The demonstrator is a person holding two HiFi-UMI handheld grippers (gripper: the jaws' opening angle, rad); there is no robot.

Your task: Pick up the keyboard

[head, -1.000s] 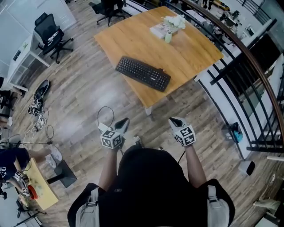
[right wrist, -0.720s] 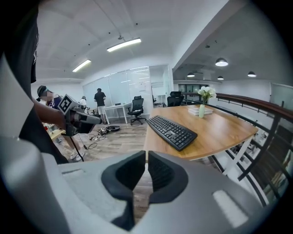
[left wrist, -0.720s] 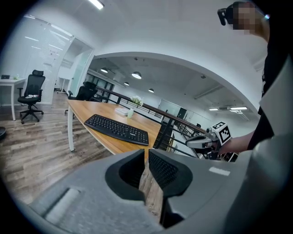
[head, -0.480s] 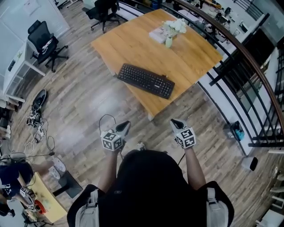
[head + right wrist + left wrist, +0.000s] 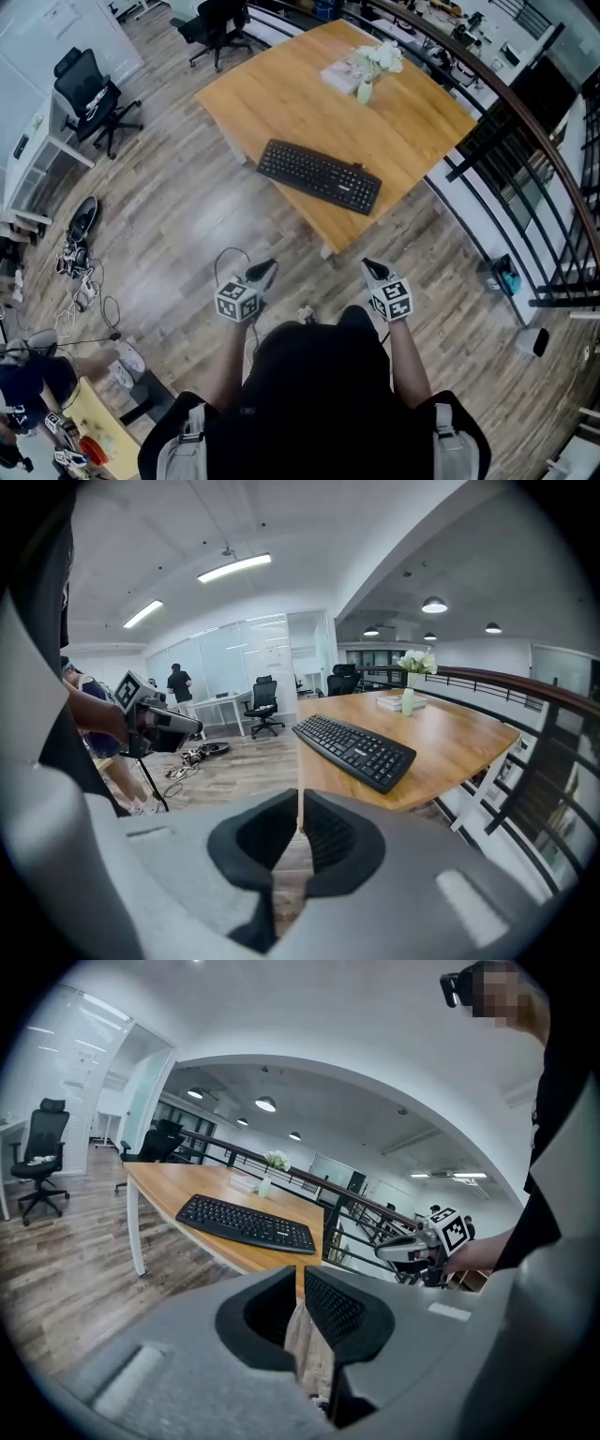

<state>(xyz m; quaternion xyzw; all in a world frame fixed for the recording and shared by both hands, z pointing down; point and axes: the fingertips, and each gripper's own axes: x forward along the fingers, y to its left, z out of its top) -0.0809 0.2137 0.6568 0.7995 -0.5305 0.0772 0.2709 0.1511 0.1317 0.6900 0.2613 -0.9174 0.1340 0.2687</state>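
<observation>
While the keyboard [image 5: 319, 176] lies flat near the front edge of the bench [image 5: 272, 89], askew to that edge, it sits lower in the head view than a second ago and nearer both claws. The person has walked closer, but the reach has not begun. Floor separates the left claw [image 5: 264, 270] and right claw [image 5: 371, 267] from the bench, and neither touches anything. By my reading the task is in its approach, with the claws yet to spread before any grasp

The head view shows the layout from above: the keyboard well apart from the vase [image 5: 366, 82] at the far side, and a railing [image 5: 525, 122] on the right. It shows the claws only as tapered tips. Each gripper view settles what it cannot — both pairs of jaws pressed together with nothing between them. These views look level across the bench and show the keyboard's low side profile, and each catches the other claw held alongside
</observation>
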